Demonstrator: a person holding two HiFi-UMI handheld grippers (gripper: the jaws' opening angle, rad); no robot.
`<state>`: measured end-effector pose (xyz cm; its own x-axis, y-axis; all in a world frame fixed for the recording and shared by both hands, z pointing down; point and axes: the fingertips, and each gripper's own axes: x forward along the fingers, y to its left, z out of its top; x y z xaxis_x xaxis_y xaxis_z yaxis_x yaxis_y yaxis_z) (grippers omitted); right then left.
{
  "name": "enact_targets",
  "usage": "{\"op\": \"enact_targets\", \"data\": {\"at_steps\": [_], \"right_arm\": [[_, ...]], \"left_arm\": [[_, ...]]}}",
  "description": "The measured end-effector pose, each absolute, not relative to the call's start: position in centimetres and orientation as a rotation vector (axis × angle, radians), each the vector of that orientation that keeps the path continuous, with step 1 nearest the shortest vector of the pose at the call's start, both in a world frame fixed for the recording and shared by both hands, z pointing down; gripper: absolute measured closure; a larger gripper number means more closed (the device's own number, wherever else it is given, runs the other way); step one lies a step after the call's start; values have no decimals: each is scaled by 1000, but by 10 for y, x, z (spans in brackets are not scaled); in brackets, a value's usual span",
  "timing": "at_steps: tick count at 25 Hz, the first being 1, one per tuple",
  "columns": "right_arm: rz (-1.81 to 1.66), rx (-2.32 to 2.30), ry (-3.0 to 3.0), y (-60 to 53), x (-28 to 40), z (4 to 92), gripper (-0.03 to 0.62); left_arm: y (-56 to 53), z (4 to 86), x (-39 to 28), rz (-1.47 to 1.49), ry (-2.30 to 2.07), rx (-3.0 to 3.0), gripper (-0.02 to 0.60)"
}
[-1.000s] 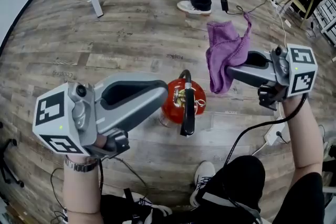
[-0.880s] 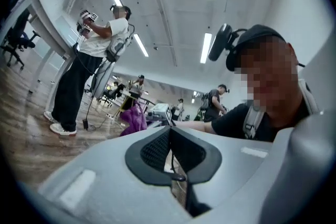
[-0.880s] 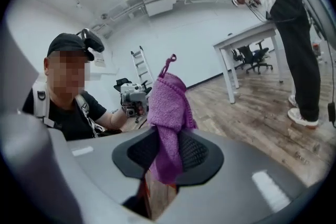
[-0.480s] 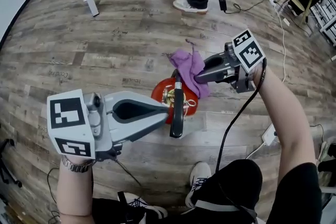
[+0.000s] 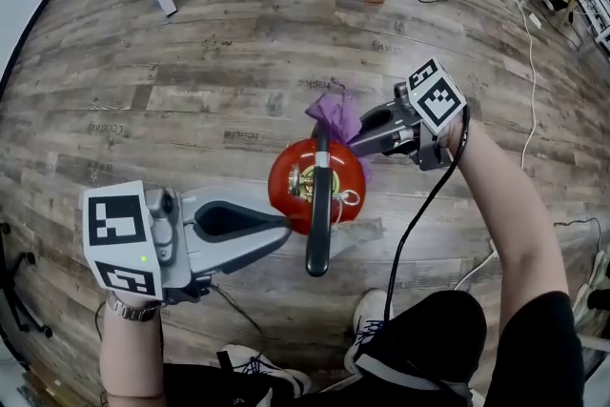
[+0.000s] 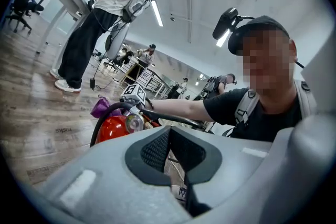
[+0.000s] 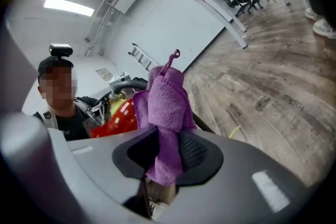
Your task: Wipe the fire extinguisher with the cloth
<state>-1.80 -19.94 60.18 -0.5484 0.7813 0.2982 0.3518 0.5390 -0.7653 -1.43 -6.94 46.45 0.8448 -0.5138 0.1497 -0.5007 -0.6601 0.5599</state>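
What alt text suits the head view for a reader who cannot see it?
Seen from above, a red fire extinguisher stands on a wood floor. The right gripper, its jaws closing on a purple cloth, holds it beside the extinguisher's far side. The left gripper, shut and empty, points at its near side.

fire extinguisher (image 5: 286, 182): red | cloth (image 5: 335, 114): purple | floor (image 5: 191, 62): brown (wood-grain)

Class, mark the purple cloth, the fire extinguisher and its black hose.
purple cloth (image 5: 334, 116), head view, bunched upper fold.
fire extinguisher (image 5: 284, 181), head view, red body's left shoulder.
black hose (image 5: 319, 229), head view, middle of its length.
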Motion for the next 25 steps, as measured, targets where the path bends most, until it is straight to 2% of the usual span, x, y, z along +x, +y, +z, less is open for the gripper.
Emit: {"op": "enact_targets", "data": {"at_steps": [8,16,21,25], "right_arm": [[973,-787,-1992,-186,-18,738,500],[908,-527,-1873,-188,-5,872,500],[974,-475,-1896,-190,-8,885,499],[998,-510,-1984,-193,-8,849,499]], "left_arm": [[-66,493,-37,-26,-789,2286,584],[-58,524,-48,-6,-831,2165,584],[-57,534,-48,1,-836,2131,584],[-57,537,-46,2,-831,2152,584]]}}
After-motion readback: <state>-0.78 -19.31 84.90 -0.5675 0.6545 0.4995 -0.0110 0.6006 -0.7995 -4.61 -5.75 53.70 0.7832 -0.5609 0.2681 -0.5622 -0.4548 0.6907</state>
